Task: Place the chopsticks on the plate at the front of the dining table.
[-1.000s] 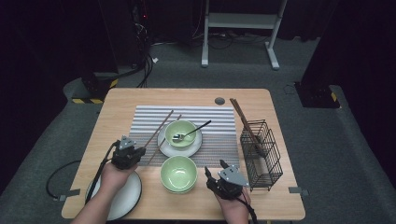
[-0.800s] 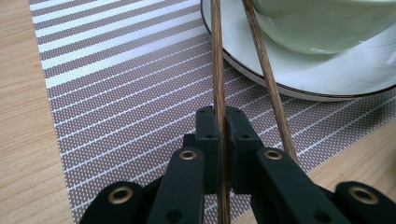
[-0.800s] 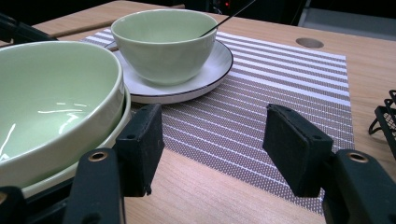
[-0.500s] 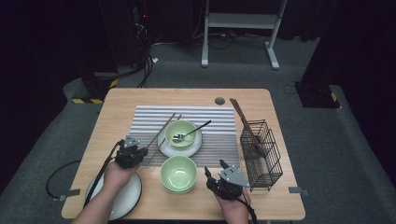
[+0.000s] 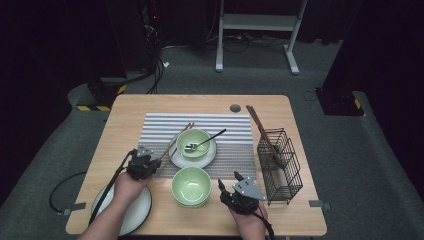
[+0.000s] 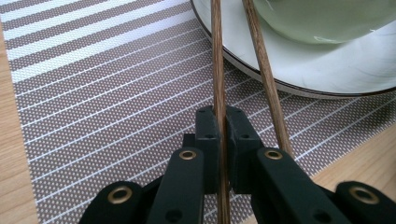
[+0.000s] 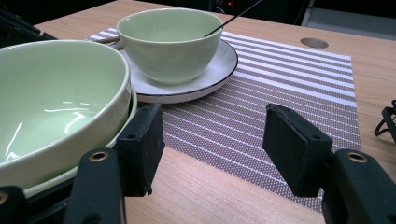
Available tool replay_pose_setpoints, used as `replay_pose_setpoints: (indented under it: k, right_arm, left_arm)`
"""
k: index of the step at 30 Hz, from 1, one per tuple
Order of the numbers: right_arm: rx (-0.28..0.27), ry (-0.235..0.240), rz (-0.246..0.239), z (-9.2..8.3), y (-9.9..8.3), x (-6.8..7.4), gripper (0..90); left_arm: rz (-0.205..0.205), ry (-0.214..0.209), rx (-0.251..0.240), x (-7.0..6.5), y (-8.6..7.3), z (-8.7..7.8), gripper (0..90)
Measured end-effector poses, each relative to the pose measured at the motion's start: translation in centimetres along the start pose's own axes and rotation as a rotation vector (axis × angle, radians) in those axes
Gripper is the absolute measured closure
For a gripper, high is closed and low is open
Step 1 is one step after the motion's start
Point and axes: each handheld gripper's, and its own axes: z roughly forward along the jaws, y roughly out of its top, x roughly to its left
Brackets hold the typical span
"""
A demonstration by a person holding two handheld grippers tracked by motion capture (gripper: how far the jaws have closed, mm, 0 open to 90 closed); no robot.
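Items as I read them from my station.

Left gripper point(image 6: 222, 122): jaws closed tight on one wooden chopstick point(image 6: 217, 60); a second chopstick point(image 6: 267, 79) lies free just beside it, both running over the striped placemat point(image 6: 102, 93) and across the white plate's point(image 6: 327, 74) rim.

Right gripper point(image 7: 212, 144): jaws wide apart, holding nothing, resting low over the table point(image 7: 205, 196) beside the near green bowl point(image 7: 51, 98).

Far green bowl point(image 5: 193, 142): sits on the plate, spoon point(image 5: 206, 141) inside.

Wire basket point(image 5: 280, 165): at table's right, holding another chopstick pair point(image 5: 262, 134).

Second white plate point(image 5: 132, 212): under my left forearm.
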Motion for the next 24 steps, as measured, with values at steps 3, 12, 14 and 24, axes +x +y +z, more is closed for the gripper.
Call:
replay_pose_setpoints:
  k: [3, 12, 14, 24]
  right_arm:
    - [0.001, -0.001, 0.002, 0.03, -0.02, -0.05, 38.2]
    - [0.007, 0.006, -0.003, 0.19, -0.05, 0.16, 39.8]
    - [0.007, 0.006, -0.002, 0.19, -0.04, 0.16, 39.8]
    - [0.007, 0.007, -0.004, 0.18, -0.03, 0.13, 40.0]
  left_arm:
    - [-0.004, -0.001, 0.0, 0.05, 0.07, 0.2, 84.3]
    - [0.003, -0.012, 0.006, 0.01, 0.11, 0.5, 84.0]
    - [0.007, -0.013, 0.006, -0.01, 0.14, 0.5, 83.8]
    - [0.017, -0.019, 0.001, -0.08, 0.24, 0.24, 79.7]
